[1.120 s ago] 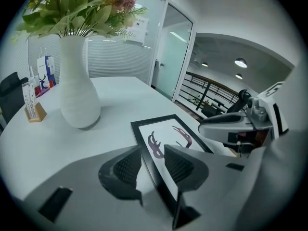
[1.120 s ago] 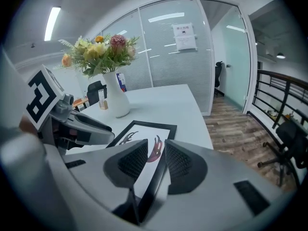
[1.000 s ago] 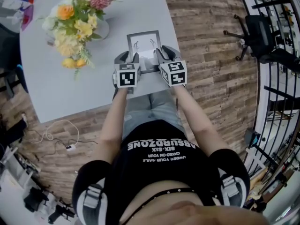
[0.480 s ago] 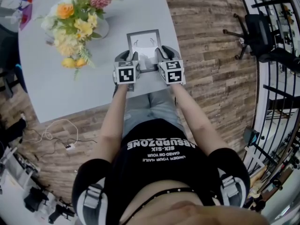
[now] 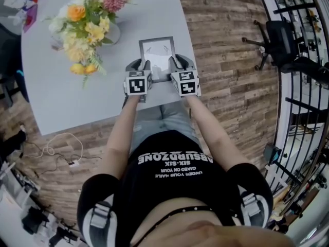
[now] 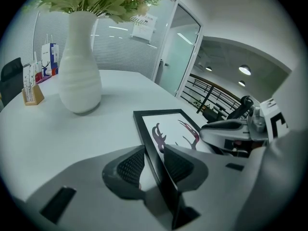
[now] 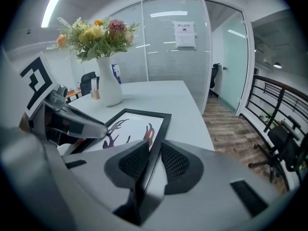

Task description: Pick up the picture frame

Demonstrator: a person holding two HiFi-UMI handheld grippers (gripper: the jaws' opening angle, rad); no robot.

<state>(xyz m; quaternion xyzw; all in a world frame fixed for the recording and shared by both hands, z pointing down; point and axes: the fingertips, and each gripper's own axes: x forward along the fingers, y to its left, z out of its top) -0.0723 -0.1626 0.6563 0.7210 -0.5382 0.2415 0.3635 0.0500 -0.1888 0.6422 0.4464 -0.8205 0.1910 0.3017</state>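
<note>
"Black picture frame: position?" asks the 1st technician.

"It is on the pale grey table, near the edge closest to the person," the 2nd replies. "It lies just right of the white vase holding the flowers. The frame carries a white sheet with dark and red antler-like shapes (best seen in the left gripper view)."

"Left gripper state?"

"The left gripper is clamped on the frame's left rail. In its own view the gripper has 2 ribbed pads, 1 on each face of the black rail, with no gap visible."

"Right gripper state?"

"The right gripper is clamped on the opposite rail. Its own view shows the gripper with both pads against the rail of the frame, 1 inside the border and 1 outside."

"Frame attitude?"

"Both gripper views show the frame running away from the jaws toward the vase, its face turned upward. The 2 grippers are level with each other, side by side at the frame's near end. The views do not settle whether the frame's far end touches the tabletop."

"Surroundings?"

"Wood-plank floor borders the table on the person's right."
</note>
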